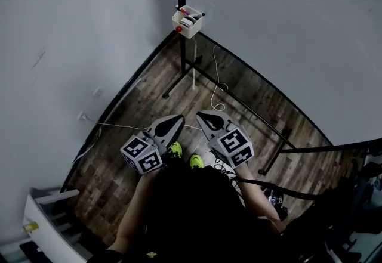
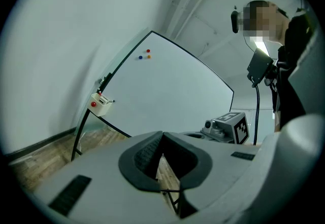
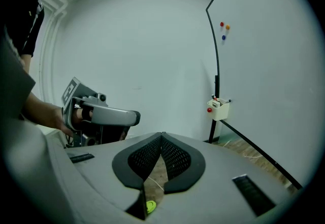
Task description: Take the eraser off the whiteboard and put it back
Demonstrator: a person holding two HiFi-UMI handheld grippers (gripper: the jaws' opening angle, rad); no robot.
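Whiteboard [image 1: 286, 29]: on a black stand [image 1: 182, 47]; right part cut off by the edge of the head view. Surface bare apart from three small magnets [image 2: 144, 55] near its upper left corner.
White box [image 1: 188, 21]: fixed at the lower left corner of the board, well apart from both claws. Red dot on its side, some pens and a dark-and-white piece inside.
Eraser: not possible to tell for sure. Maybe the piece in the white box, but too small to name.
Left claw [image 2: 162, 134]: clenched, tips pressed together, nothing between; held low in front of the body.
Right claw [image 3: 161, 135]: clenched also, empty; near the left one, not touching it.
Floor [image 1: 143, 107]: wood planks, with a thin white cable [image 1: 219, 86] lying across.
Shoes [image 1: 175, 149]: green, half hidden under the claws; body above them dark, almost no detail.
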